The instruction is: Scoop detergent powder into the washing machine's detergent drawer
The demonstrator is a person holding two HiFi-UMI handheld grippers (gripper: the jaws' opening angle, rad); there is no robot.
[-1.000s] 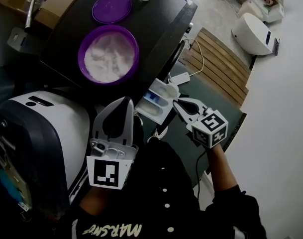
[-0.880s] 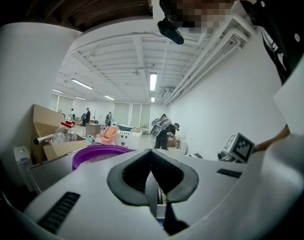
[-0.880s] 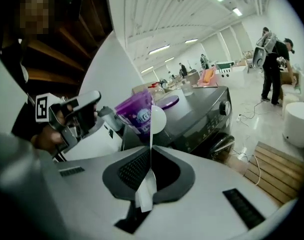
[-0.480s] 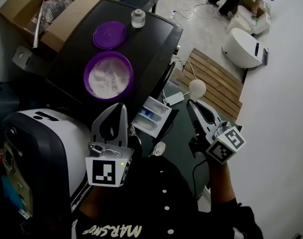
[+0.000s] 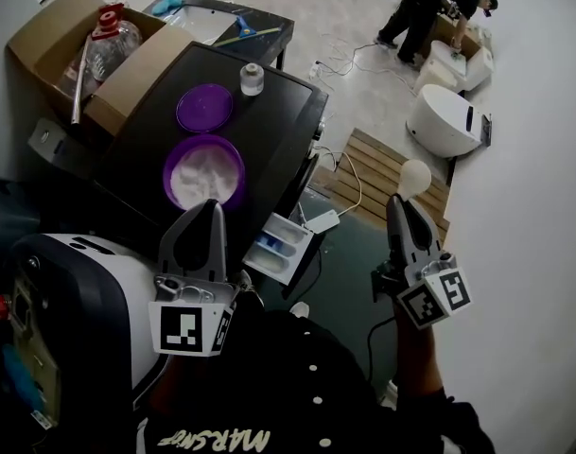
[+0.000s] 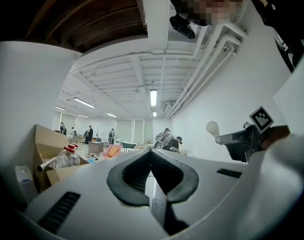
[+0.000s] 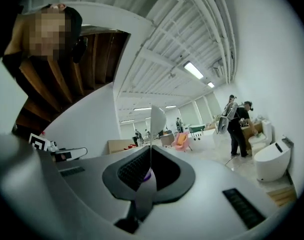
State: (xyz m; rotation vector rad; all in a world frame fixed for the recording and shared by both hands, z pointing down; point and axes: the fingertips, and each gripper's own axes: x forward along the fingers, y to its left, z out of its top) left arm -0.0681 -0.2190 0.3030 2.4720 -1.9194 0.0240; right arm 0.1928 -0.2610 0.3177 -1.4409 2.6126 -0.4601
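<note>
A purple bowl of white powder (image 5: 204, 172) stands on the dark washing machine top (image 5: 278, 130), with its purple lid (image 5: 205, 108) just behind it. The white detergent drawer (image 5: 280, 249) is pulled open at the machine's front. My right gripper (image 5: 399, 202) (image 7: 151, 160) is shut on the handle of a white spoon (image 5: 414, 178) (image 7: 157, 119). It is held upright, to the right of the drawer and well apart from it. I cannot tell what is in the spoon's bowl. My left gripper (image 5: 212, 206) (image 6: 151, 153) is shut and empty, raised near the bowl's front edge.
A small jar (image 5: 252, 78) stands at the back of the machine top. A cardboard box (image 5: 108, 60) holding a plastic bottle is at the left. A white appliance (image 5: 75, 291) sits near my left side. Wooden slats (image 5: 392, 183), cables and a white round unit (image 5: 446, 121) lie on the floor at right.
The right gripper has lifted the spoon away from the drawer, out to the right, and now points it upward. The head view has pulled back, and the left gripper has barely shifted.
</note>
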